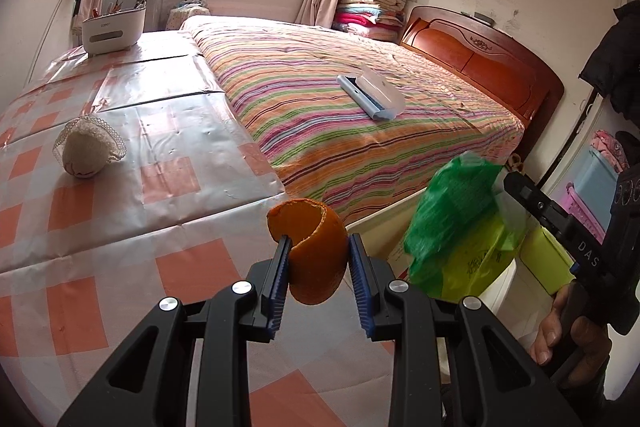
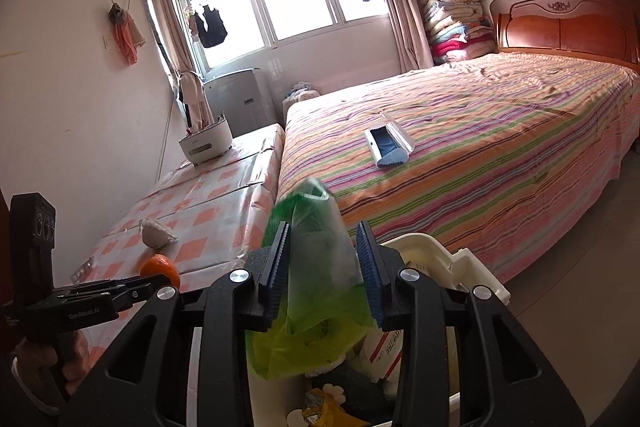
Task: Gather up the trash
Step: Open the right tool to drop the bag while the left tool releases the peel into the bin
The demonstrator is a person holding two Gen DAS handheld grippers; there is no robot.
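Orange peel point(image 1: 316, 255), light and crushable, sits clamped between our left gripper point(image 1: 318, 267) pads near the table edge; our right gripper point(image 2: 322, 259) stands apart around the limp green bag point(image 2: 316, 267) above the bin point(image 2: 460, 267).

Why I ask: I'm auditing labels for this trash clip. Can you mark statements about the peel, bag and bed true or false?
The left gripper grips an orange peel. True.
A white and blue object lies on the striped bed. True.
The green bag lies on the bed. False: it is between the right gripper's fingers, over the white bin.
The checked table is bare. False: a lace-edged white thing and a white caddy sit there.
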